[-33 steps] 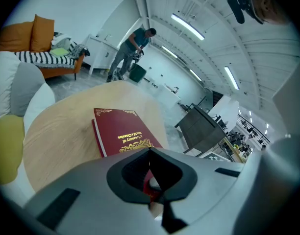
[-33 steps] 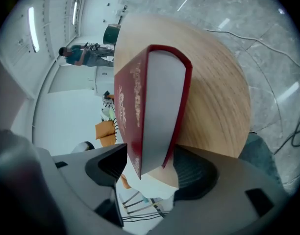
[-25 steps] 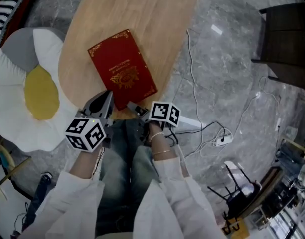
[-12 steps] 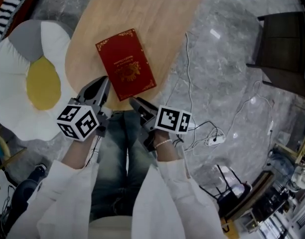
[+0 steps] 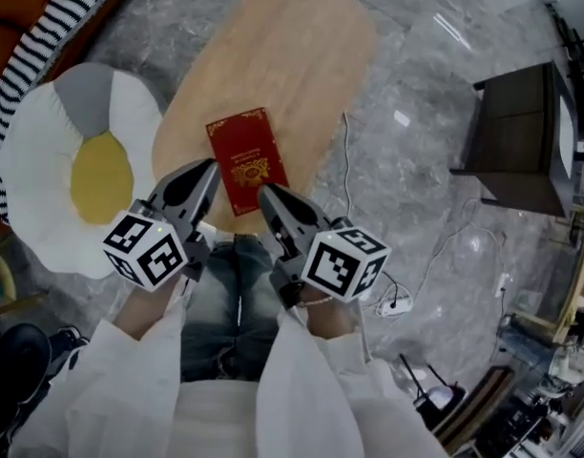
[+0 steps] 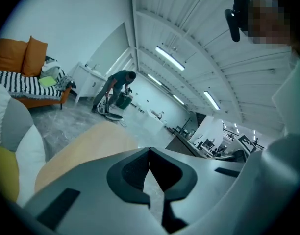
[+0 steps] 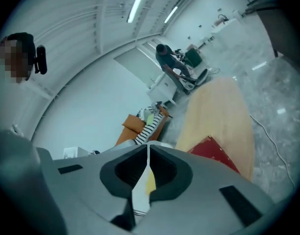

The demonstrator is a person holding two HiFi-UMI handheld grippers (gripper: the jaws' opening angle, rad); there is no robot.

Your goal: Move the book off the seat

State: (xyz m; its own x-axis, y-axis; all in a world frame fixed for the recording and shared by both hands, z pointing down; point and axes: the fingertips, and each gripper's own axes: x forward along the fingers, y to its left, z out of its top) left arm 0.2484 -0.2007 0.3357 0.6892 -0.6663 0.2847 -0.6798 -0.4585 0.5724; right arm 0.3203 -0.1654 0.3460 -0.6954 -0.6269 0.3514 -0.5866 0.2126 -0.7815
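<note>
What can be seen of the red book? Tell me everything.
The book is a closed, thin volume with a red cover, a gold ornamental border and a gold emblem in the middle. It lies flat, cover up and a little skewed, near the close end of the light wooden top. Nothing else touches it.

Ahead of and below my left gripper, the book lies flat on the table, with bare wood beyond it. To the left, the egg cushion crowds close. To the right there is open floor, crossed by a cable.
</note>
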